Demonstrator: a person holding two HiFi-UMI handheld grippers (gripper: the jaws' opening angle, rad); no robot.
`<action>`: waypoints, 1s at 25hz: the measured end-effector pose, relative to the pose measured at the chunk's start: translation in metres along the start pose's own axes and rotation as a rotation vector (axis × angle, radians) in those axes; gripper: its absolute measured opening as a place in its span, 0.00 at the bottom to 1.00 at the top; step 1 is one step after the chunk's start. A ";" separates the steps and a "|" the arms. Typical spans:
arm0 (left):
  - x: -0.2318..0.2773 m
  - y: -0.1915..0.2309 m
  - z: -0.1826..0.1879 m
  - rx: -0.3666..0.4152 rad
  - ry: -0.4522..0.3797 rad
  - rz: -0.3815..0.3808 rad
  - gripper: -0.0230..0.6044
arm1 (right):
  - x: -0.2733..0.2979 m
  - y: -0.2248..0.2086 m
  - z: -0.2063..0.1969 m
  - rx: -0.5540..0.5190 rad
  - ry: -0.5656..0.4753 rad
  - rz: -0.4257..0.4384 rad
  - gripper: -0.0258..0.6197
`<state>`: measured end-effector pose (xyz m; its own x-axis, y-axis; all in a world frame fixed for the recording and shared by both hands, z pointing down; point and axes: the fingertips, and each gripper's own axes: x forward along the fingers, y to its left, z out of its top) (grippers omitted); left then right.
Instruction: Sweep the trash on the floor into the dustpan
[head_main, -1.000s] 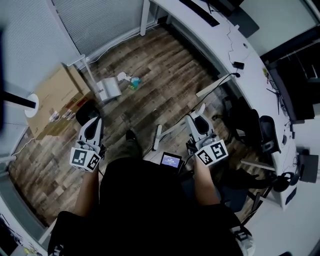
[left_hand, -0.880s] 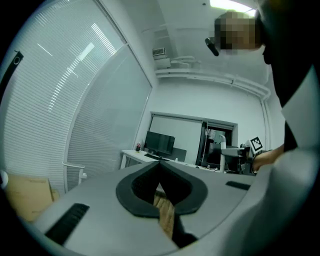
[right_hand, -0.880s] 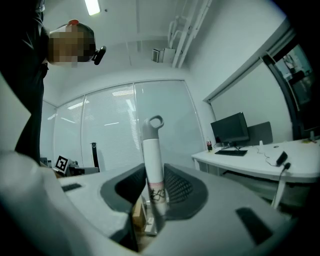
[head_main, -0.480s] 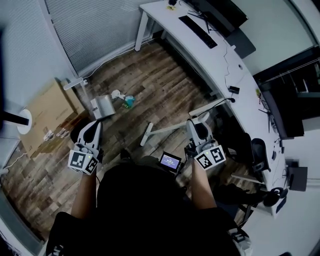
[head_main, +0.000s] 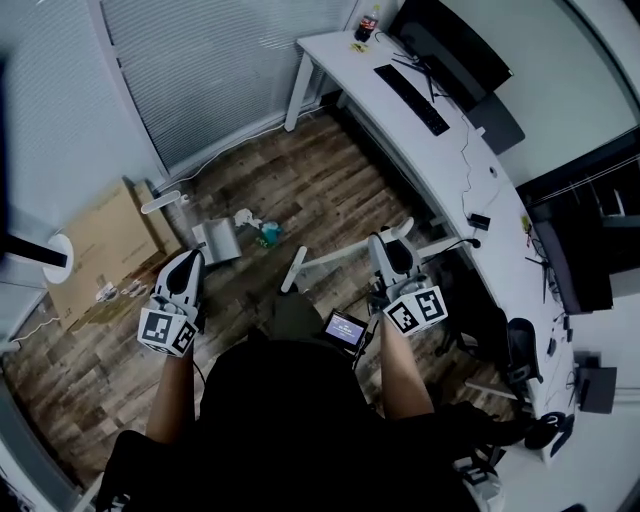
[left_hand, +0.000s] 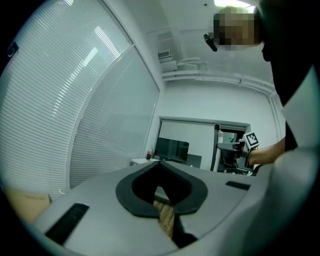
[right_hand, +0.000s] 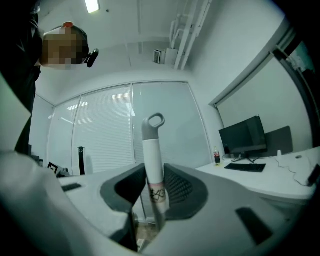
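Right claw (head_main: 386, 243) pinches the broom (right_hand: 152, 167) on its white shaft, just under the grey hanging loop; the right gripper view shows the pads closed on both sides of it. Left claw (head_main: 184, 264): tips pressed together, nothing between them, only a slit of wood floor showing lower down.

Key relation: the broom's long axis runs from the right claw out to its left and slightly down, ending in the white broom head (head_main: 292, 270) low by the floor, between the two claws. The trash (head_main: 267, 233), a teal bit with a white crumpled scrap just beside it, lies on the floor ahead and left of the right claw, just past the broom head. The dustpan (head_main: 218, 242) sits on the floor touching or nearly touching the trash on the trash's left, just ahead and right of the left claw.

Judgement: the left claw is nearer the dustpan and the right has the broom, so the sweep should go leftward, pushing the trash toward the pan. The pan's mouth direction can't be told.
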<state>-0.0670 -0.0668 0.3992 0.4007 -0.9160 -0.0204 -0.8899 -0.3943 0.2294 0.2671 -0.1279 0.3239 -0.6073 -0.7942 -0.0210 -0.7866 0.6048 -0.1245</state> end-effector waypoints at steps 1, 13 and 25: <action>0.005 0.006 0.000 0.007 0.000 0.005 0.03 | 0.010 -0.003 0.000 0.000 -0.003 0.011 0.21; 0.092 0.080 0.010 0.033 0.042 0.130 0.03 | 0.133 -0.056 -0.008 0.057 0.028 0.188 0.21; 0.136 0.173 -0.002 0.198 0.311 0.282 0.21 | 0.248 -0.112 -0.025 0.191 0.061 0.586 0.23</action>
<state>-0.1659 -0.2592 0.4376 0.1564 -0.9359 0.3156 -0.9859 -0.1672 -0.0071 0.2015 -0.3913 0.3579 -0.9421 -0.3249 -0.0834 -0.2898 0.9136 -0.2851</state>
